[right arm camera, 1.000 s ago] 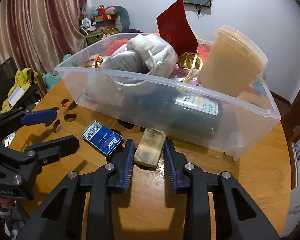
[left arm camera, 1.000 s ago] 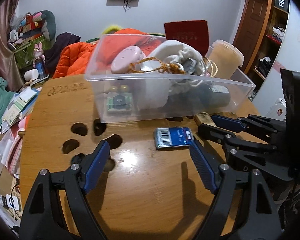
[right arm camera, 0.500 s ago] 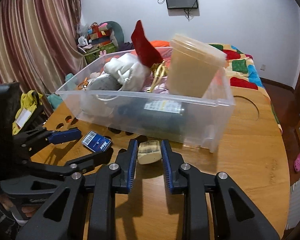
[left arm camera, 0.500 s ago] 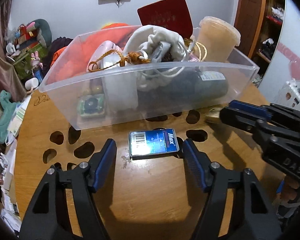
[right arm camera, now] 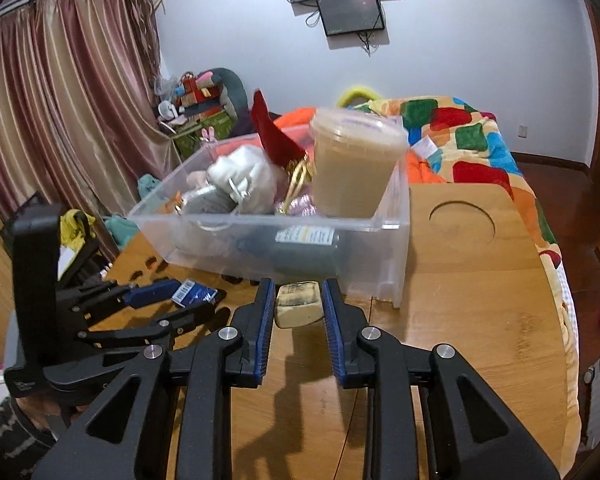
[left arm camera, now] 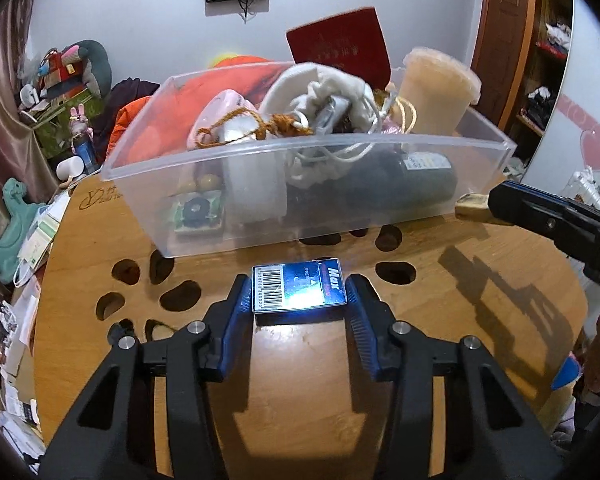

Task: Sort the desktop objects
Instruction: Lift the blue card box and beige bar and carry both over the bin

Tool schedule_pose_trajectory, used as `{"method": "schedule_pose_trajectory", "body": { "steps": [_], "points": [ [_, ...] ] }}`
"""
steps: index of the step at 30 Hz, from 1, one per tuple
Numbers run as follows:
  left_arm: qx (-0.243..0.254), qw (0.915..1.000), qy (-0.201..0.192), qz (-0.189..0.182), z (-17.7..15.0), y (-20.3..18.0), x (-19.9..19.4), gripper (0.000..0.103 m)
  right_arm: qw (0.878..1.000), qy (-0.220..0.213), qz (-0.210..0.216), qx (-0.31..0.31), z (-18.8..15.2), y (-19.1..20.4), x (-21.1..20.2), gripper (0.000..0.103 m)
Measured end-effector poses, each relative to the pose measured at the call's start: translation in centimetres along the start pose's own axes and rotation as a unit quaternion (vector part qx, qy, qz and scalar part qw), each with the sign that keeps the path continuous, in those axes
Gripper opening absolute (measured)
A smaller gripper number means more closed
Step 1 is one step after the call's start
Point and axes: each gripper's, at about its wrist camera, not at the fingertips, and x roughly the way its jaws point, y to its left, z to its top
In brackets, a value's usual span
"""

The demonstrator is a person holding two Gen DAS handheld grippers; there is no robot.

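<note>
Clutter fills the clear plastic bin (left arm camera: 204, 220) on the round wooden table (left arm camera: 460, 320), and two loose items are on their way to join it. The right gripper (right arm camera: 299, 304) is pressed together on a small tan block (right arm camera: 298, 305), held up off the table just in front of the bin's near wall. The left gripper (left arm camera: 298, 300) sits low over a blue card box (left arm camera: 298, 288) lying flat on the wood; its jaws are closing with the box between them, the pads right at its short ends, though I can't tell if they're biting yet. I'd say the trick here is to let the left squeeze finish before lifting, keeping the fingers level so the flat box doesn't pivot out. The block then needs to clear the rim and go down into a gap, not on top of the white drawstring bag (left arm camera: 320, 92) or tan tub (left arm camera: 436, 96)
</note>
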Motion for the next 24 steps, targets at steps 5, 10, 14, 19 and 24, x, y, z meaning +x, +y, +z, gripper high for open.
{"method": "schedule_pose_trajectory", "body": {
  "steps": [5,10,14,19,24],
  "points": [
    [-0.009,0.9997,-0.025,-0.004,-0.1,0.6,-2.2,0.047,1.0,-0.013,0.01,-0.007,0.4,0.9,-1.2,0.022],
    [-0.026,0.9982,-0.053,-0.01,0.8,2.2,-4.2,0.047,0.999,-0.029,0.017,-0.018,0.9,1.9,-2.4,0.022],
    [-0.036,0.9962,-0.078,-0.014,2.1,3.3,-5.6,0.047,0.999,-0.044,0.019,-0.024,1.6,2.2,-3.3,0.022],
    [-0.04,0.994,-0.101,-0.01,3.6,3.8,-6.5,0.047,0.998,-0.056,0.012,-0.034,2.8,2.0,-3.5,0.022],
    [-0.04,0.9927,-0.113,-0.008,5.6,4.8,-6.2,0.047,0.997,-0.063,0.006,-0.05,4.1,2.1,-3.1,0.022]
  ]
}}
